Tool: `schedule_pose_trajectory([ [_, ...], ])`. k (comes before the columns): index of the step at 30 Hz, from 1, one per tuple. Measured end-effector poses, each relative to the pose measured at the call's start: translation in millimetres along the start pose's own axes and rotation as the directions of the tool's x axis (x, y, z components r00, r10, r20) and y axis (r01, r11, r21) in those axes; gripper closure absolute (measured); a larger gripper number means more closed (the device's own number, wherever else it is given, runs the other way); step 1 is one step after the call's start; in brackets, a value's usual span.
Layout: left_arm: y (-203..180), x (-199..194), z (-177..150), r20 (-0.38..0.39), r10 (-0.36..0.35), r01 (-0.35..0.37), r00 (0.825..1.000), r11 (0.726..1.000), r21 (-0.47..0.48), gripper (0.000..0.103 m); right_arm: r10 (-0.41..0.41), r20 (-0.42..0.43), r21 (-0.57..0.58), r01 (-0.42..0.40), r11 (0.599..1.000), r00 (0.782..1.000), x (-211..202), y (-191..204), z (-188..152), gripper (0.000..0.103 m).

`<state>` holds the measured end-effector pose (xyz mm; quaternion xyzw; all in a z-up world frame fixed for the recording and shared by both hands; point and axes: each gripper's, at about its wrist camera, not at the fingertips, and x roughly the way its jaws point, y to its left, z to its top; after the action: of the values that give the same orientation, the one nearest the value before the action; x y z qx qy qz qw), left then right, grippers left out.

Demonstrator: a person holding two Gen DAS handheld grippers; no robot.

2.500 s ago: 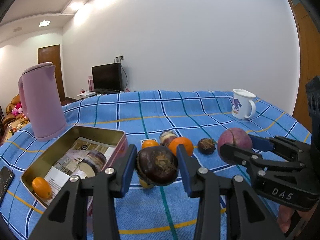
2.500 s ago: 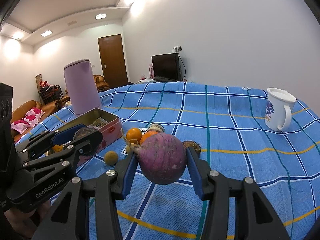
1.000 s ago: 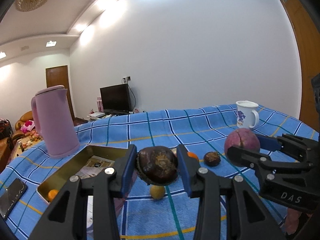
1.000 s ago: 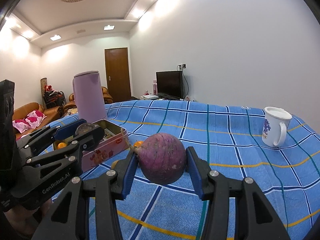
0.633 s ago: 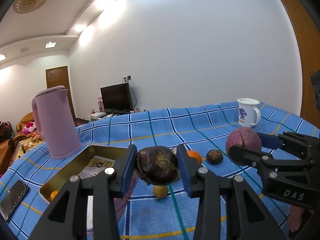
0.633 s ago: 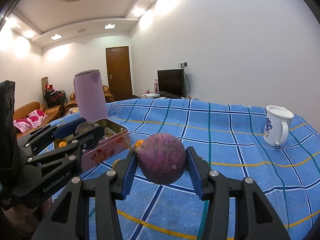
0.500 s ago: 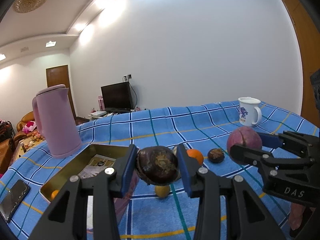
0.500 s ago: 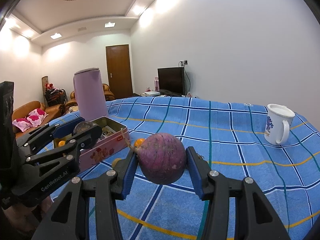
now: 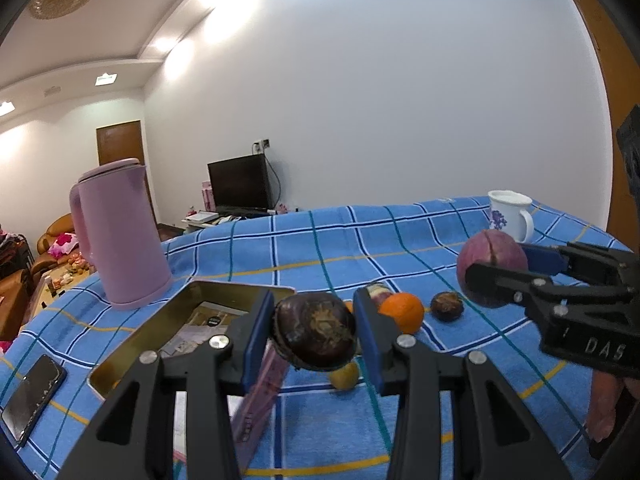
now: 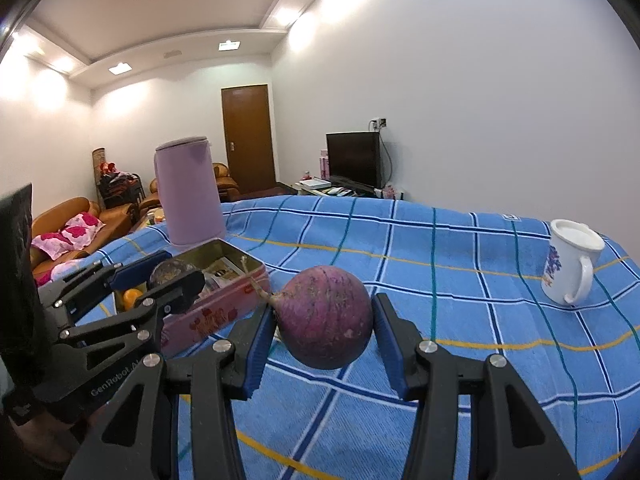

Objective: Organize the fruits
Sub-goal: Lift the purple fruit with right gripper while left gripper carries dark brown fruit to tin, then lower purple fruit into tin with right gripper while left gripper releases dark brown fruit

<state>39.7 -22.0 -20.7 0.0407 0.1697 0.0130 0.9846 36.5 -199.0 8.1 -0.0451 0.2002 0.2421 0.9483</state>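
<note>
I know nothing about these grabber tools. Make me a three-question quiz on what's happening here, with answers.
1. True or false: the left gripper is empty.
2. What does the right gripper hold? A) the mug B) a purple radish C) the orange
3. Fill in: the open tin stands beside the pink ____.

Key:
1. False; it is shut on a dark fruit, held above the cloth.
2. B
3. Kettle
</note>
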Motion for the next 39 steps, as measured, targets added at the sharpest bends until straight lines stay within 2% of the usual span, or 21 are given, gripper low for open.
schedule_pose_trajectory([
  [17,43.5,4.4,4.1,-0.037,0.081,-0.082,0.996,0.996,-0.041,0.06,0.101,-0.01,-0.028,-0.101,0.995,0.995,26.6,26.9,25.1,0.053],
  [27,79.0,13.5,2.3,-0.077,0.13,-0.135,0.988,0.989,-0.063,0.06,0.14,-0.031,-0.085,-0.143,0.986,0.99,49.7,54.9,37.6,0.053],
  [39,104.0,31.7,-2.8,-0.165,0.15,-0.16,0.975,0.986,-0.046,0.06,0.189,-0.078,-0.131,-0.198,0.971,0.979,78.1,76.5,41.3,0.053],
])
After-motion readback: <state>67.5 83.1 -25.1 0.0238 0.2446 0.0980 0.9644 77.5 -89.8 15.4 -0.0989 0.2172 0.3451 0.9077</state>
